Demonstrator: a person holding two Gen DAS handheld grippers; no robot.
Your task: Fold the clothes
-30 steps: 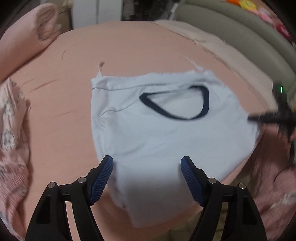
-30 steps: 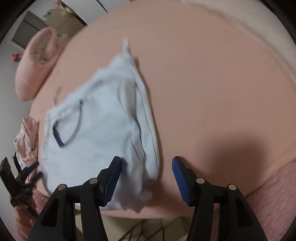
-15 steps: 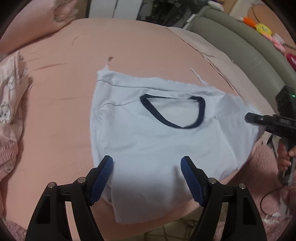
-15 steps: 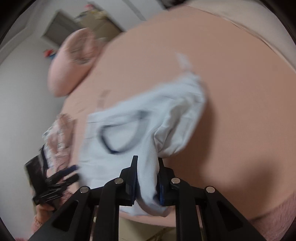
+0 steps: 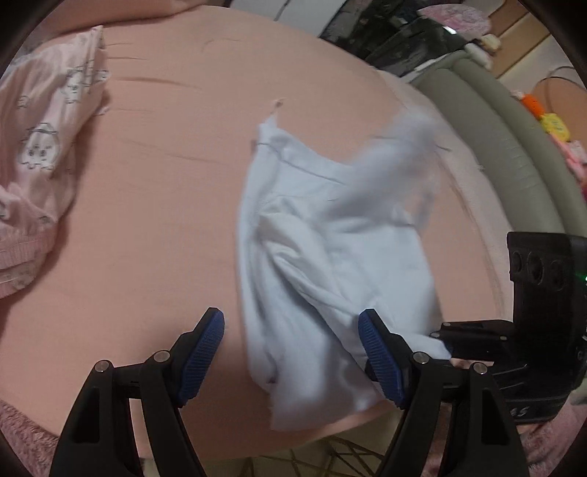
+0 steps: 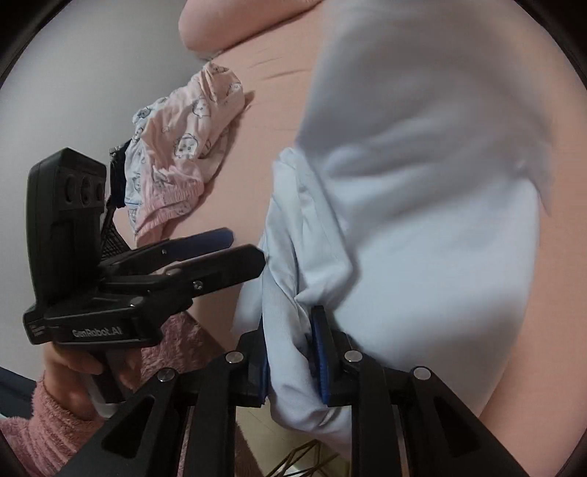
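Left wrist view: the left gripper stands wide over the near edge of a bed covered in a plain peach sheet, nothing pressed by its blue pads. The pale blue shirt lies ahead of it and slightly to its right, bunched and partly blurred, its near hem passing between the fingers and hanging over the bed edge. Far ahead to the left sits a pink printed garment, well apart from the shirt. To the right, the right gripper meets a corner of the shirt. Beyond it runs a grey-green padded headboard, with dark clutter and bright toys behind. A fuzzy pink fabric shows at the bottom corners.

Right wrist view: the right gripper is narrow, its jaws opening slightly, with a gathered fold of the shirt still pinched between the pads. The shirt billows up ahead and to the right, blurred, over the bed. To the left, the left gripper points toward the shirt, held by a hand in a fluffy pink sleeve. The garment lies ahead left, a pink pillow past it, a grey wall beyond.
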